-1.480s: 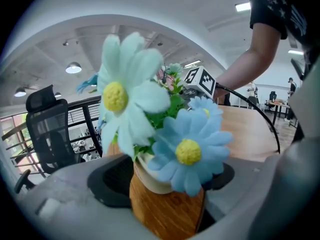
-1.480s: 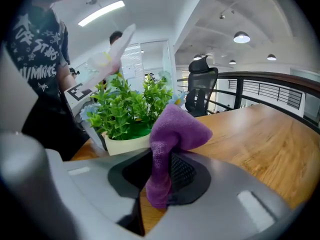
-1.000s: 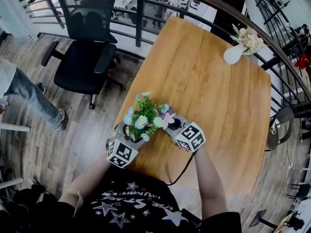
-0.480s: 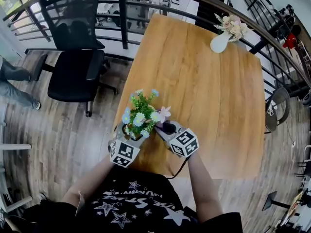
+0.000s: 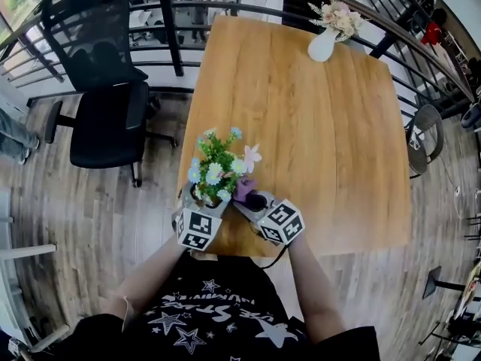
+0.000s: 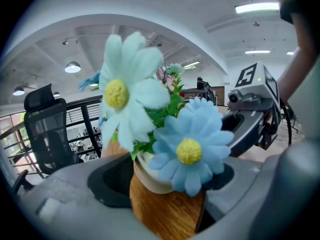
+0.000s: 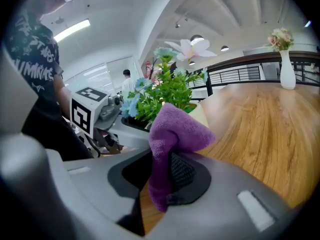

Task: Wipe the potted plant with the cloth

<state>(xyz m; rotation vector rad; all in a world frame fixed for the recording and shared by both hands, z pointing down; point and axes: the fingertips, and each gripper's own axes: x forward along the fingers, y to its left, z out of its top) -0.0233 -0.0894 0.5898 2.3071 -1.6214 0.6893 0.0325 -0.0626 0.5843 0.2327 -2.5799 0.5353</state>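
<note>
The potted plant (image 5: 216, 170), green leaves with blue, white and pink flowers in a cream pot (image 6: 150, 176), stands near the front left edge of the wooden table (image 5: 323, 141). My left gripper (image 5: 201, 203) is shut on the pot, one jaw on each side. My right gripper (image 5: 244, 198) is shut on a folded purple cloth (image 5: 244, 189). The cloth (image 7: 172, 134) sticks up from the jaws right beside the pot and the lower leaves (image 7: 167, 91). The left gripper's marker cube (image 7: 87, 111) shows behind the plant in the right gripper view.
A white vase of pale flowers (image 5: 325, 40) stands at the table's far edge. Left of the table is a black office chair (image 5: 105, 119) on the wood floor, with a dark railing (image 5: 161, 21) behind. The table's near edge lies just under both grippers.
My right gripper has shifted left and rolled, bringing the purple cloth in against the plant's right side. The left gripper still holds the pot in the same place.
</note>
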